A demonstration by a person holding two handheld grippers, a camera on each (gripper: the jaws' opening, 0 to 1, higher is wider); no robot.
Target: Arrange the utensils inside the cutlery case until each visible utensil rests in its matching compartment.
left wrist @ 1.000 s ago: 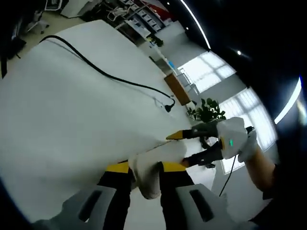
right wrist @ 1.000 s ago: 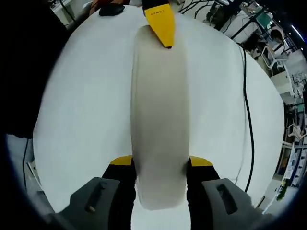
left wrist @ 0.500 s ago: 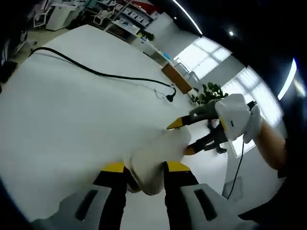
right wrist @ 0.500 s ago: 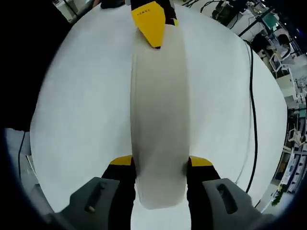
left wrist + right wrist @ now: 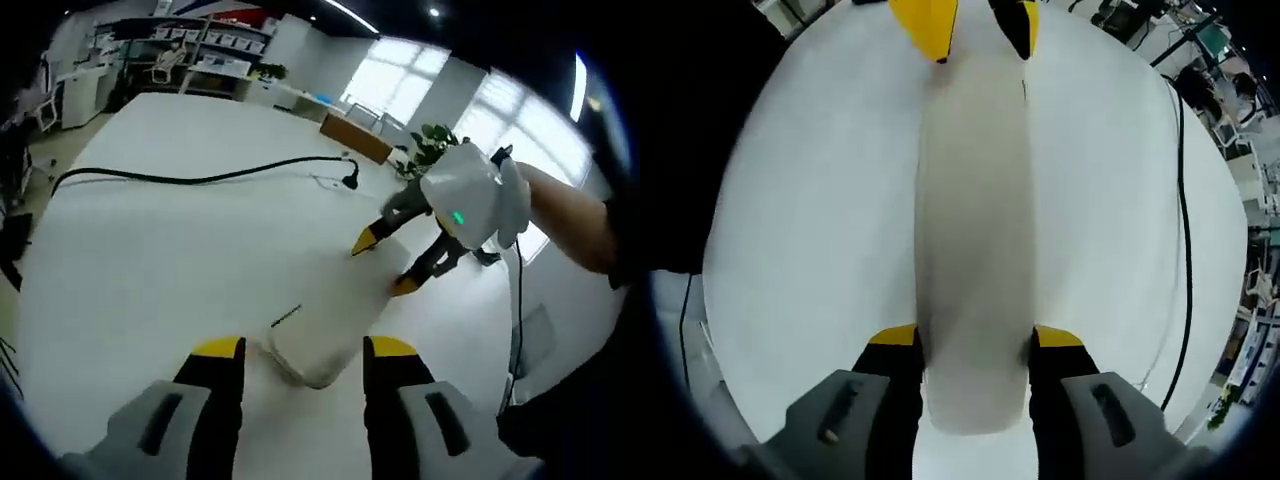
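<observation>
- Case (image 5: 325,330): long, pale, closed, lying on the white table (image 5: 150,260). In the left gripper view it runs from between that view's own jaws away toward the right gripper (image 5: 385,265).
- Long axis of the case lines up with both grippers, one at each end; in the right gripper view the case (image 5: 973,260) runs straight up from its own jaws to the left gripper (image 5: 975,25) at the top edge.
- Right gripper (image 5: 973,345): jaws clamped on the near end of the case, pads touching both long sides.
- Left gripper (image 5: 300,355): jaws apart, straddling its end of the case with a visible gap on each side; not gripping. Judged: this end is free, the right hand has the hold.
- A thin dark line shows along the case's top near the left end; could be the lid seam, too small to be sure.
- Hidden: no utensils or compartments can be made out with the case shut.
- Black cable (image 5: 200,178) lies across the table, well apart from the case.
</observation>
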